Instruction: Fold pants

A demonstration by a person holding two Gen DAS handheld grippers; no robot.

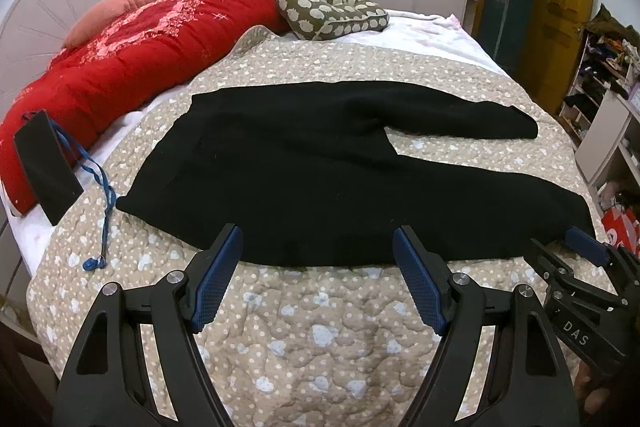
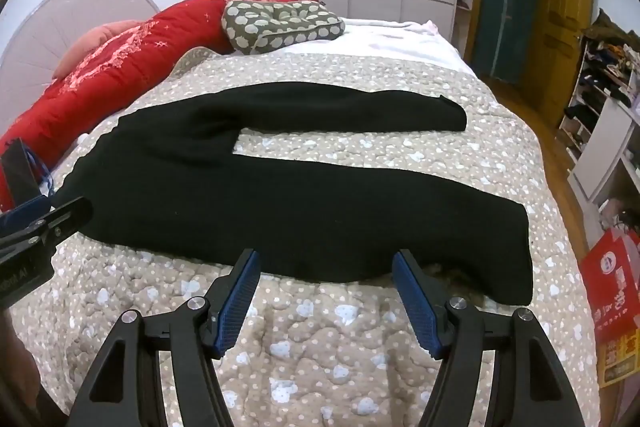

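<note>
Black pants (image 1: 304,171) lie flat on the beige quilted bedspread (image 1: 304,327), waist to the left and both legs spread apart to the right. They also show in the right wrist view (image 2: 280,203). My left gripper (image 1: 318,239) is open and empty, its blue pads just above the near edge of the pants near the waist. My right gripper (image 2: 326,263) is open and empty, at the near edge of the front leg. It also shows at the right of the left wrist view (image 1: 576,247).
A red quilt (image 1: 132,55) and a green patterned cushion (image 1: 332,11) lie at the head of the bed. A black pouch (image 1: 44,167) with a blue cord (image 1: 100,211) lies left of the pants. Shelves (image 1: 600,87) and a red box (image 2: 612,291) stand on the right.
</note>
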